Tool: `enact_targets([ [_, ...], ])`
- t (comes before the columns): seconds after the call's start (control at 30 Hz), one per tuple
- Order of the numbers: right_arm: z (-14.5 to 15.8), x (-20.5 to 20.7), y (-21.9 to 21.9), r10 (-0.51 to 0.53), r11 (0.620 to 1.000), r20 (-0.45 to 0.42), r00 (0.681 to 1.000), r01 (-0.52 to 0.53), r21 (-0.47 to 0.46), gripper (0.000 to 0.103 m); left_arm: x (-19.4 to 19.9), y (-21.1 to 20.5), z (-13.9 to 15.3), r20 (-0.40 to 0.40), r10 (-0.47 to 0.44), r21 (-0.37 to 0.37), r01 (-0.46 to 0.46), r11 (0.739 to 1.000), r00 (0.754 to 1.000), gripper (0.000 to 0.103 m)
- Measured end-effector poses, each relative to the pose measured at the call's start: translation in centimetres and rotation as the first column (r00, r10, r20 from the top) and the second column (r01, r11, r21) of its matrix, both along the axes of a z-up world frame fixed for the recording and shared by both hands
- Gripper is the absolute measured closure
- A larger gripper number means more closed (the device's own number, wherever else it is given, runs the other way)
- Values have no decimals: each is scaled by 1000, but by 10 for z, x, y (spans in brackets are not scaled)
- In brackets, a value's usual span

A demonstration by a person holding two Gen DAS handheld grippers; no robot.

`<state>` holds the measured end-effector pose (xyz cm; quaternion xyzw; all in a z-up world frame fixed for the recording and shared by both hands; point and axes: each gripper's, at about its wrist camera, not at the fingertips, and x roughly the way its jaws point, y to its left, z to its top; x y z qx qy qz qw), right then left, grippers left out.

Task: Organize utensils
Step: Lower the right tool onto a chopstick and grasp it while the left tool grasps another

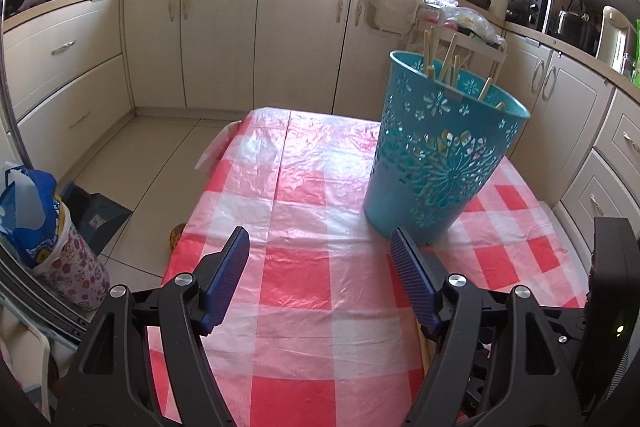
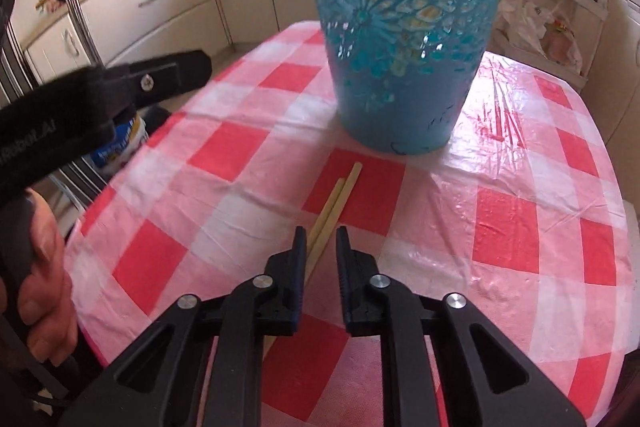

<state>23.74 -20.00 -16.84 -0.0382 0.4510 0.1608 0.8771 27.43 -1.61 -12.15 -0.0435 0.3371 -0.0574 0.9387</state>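
Note:
A teal perforated basket (image 1: pixel 440 155) stands on the red-and-white checked table (image 1: pixel 304 267) and holds several wooden chopsticks (image 1: pixel 444 63). My left gripper (image 1: pixel 318 247) is wide open and empty, low over the table, left of and in front of the basket. In the right wrist view the basket (image 2: pixel 404 39) stands just ahead. A pair of wooden chopsticks (image 2: pixel 336 203) lies flat on the cloth in front of it. My right gripper (image 2: pixel 321 239) is partly open, its fingers on either side of the pair's near part, not closed on it.
Kitchen cabinets (image 1: pixel 216 39) and counters ring the table. A bag-covered bin (image 1: pixel 44 227) stands on the floor to the left. A cluttered shelf (image 1: pixel 456 23) stands behind the basket. The left hand and its gripper body (image 2: pixel 80 95) show at the left of the right wrist view.

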Motion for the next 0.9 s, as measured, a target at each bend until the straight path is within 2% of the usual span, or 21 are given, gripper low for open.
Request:
enact_targets([
  [0.07,0,-2,-4,2,1000,-1,1000,-2,-23,95,1,-2,-4,-20,-15,7,15,1000,1000,34],
  [0.2,0,-8,-17,-1,999,-6,1000,1,-42,95,2,-15,-15,-73,-71,28,73,997,995,34],
  [0.27,0,-9,-25,-4,1000,-20,1000,4,-21,95,2,-24,-21,-97,-102,39,106,994,990,34],
  [0.43,0,-14,-40,-16,1000,-23,1000,16,-13,95,6,-60,-39,-208,-229,88,251,964,951,34],
  [0.53,1,-17,-52,-28,1000,-34,999,28,7,95,9,-75,-53,-272,-255,103,292,951,928,37],
  [0.57,2,-18,-55,-32,999,-38,999,33,7,93,9,-79,-57,-286,-259,110,300,948,923,41],
  [0.6,1,-18,-57,-37,999,-41,998,37,-1,92,9,-83,-60,-296,-266,118,312,943,917,49],
  [0.63,1,-18,-57,-32,999,-39,999,32,-9,92,7,-88,-62,-286,-268,151,320,935,920,52],
  [0.7,0,-16,-54,-26,999,-32,999,25,-24,91,5,-96,-62,-278,-315,145,364,920,908,87],
  [0.73,0,-15,-52,-22,999,-29,999,21,-33,91,4,-100,-61,-286,-327,148,379,914,901,95],
  [0.87,0,-14,-51,-14,999,-44,999,13,-43,92,7,-101,-61,-308,-343,151,402,903,887,95],
  [0.9,0,-14,-51,-13,999,-47,999,11,-48,91,7,-103,-61,-310,-346,178,412,894,886,87],
])
